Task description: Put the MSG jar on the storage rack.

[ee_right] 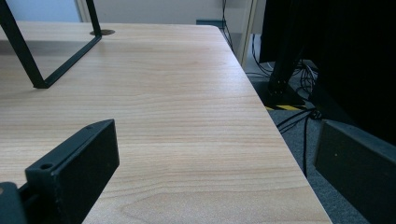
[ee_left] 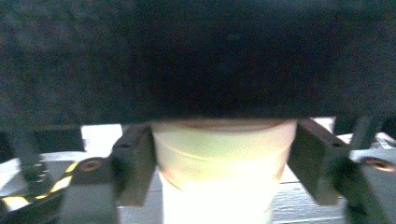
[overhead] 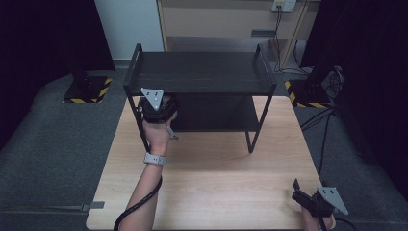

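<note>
A pale, cream-coloured cup (ee_left: pixel 219 163) stands between the jaws of my left gripper (ee_left: pixel 223 140), and each jaw presses against one side of it just below the rim. In the high view, my left gripper (overhead: pixel 160 107) reaches in under the top board of a black two-tier metal rack (overhead: pixel 202 72) at its left end, and its fingertips are hidden by that board. The dark underside of the board (ee_left: pixel 224 56) hangs close above the cup. My right gripper (overhead: pixel 302 193) rests at the table's near right corner, open with nothing between its fingers (ee_right: pixel 79 163).
The rack stands on the far half of a light wooden table (overhead: pixel 216 183), and its right leg frame (ee_right: pixel 28 60) lies ahead of the right gripper. The table's right edge (ee_right: pixel 280 140) drops to grey carpet with cables and a striped stand base (overhead: pixel 308 94).
</note>
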